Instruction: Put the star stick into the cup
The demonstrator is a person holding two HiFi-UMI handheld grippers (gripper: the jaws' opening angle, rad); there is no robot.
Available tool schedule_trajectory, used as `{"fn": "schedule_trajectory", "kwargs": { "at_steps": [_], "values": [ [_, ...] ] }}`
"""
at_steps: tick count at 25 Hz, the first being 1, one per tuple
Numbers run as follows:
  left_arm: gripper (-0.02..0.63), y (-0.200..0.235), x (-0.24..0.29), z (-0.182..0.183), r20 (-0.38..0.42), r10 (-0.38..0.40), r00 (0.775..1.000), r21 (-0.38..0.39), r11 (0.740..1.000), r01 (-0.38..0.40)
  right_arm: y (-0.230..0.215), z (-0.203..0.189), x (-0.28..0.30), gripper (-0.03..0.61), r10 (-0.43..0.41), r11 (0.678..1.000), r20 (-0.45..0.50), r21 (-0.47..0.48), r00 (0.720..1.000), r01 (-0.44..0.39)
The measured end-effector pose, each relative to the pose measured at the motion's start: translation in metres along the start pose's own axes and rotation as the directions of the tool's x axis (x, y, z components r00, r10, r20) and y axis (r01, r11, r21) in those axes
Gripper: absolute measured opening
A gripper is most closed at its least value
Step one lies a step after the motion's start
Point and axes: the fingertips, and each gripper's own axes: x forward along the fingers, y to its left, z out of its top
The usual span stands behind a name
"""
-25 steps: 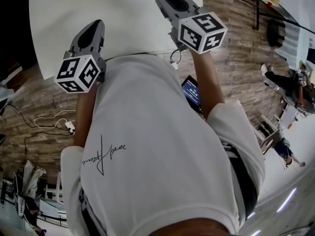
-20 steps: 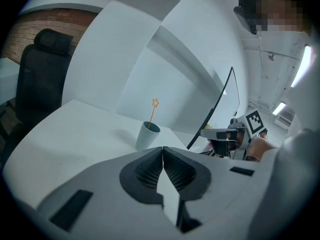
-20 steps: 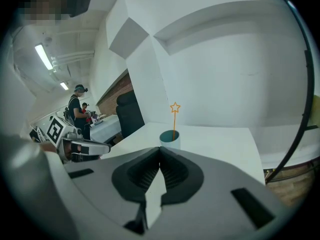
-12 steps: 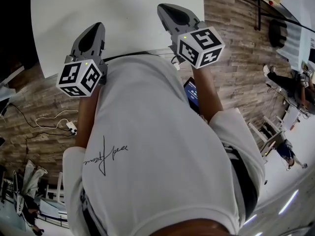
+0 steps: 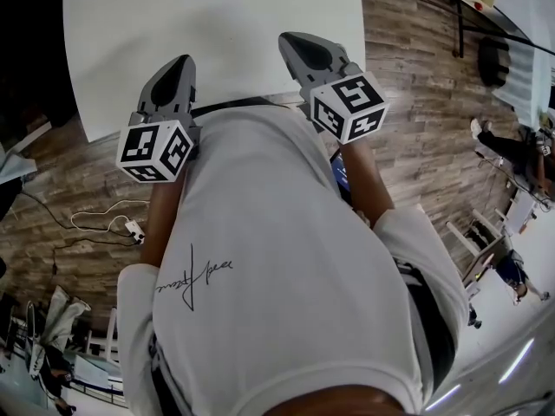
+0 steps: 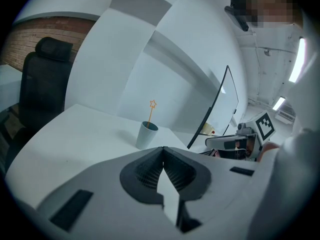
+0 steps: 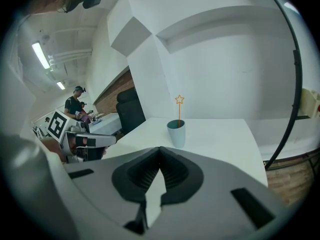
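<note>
Both left hand-held gripper (image 6: 163, 148) and right hand-held gripper (image 7: 160, 148) are closed, empty; star stick (image 7: 179, 109) in cup (image 7: 176, 133).

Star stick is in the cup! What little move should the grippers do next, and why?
Probably just set both grippers down, away from the cup. The star stick stands in the cup on the table, and the left gripper and right gripper are shut with nothing between their jaws, well short of the cup. Nothing seems left to pick up.

White table (image 7: 225, 134) with one cup (image 7: 176, 133)
</note>
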Motion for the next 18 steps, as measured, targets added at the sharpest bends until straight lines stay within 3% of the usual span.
{"fn": "schedule_trajectory", "kwargs": {
  "at_steps": [5,11,18],
  "values": [
    [0.009,0.008,-0.010,-0.005,0.009,0.017,1.000,-0.025,1.000,-0.016,0.014,-0.007,-0.002,0.008,-0.011,1.000,0.011,0.022,1.000,0.011],
    [0.009,0.002,-0.012,-0.011,-0.013,0.008,1.000,0.030,1.000,-0.007,0.024,-0.016,-0.005,0.008,-0.027,0.999,0.016,0.047,1.000,0.026],
    [0.009,0.012,-0.019,-0.008,0.025,0.021,0.999,-0.051,0.999,-0.020,0.035,-0.022,-0.010,0.008,-0.053,0.996,0.015,0.068,0.998,0.052]
  ]
}}
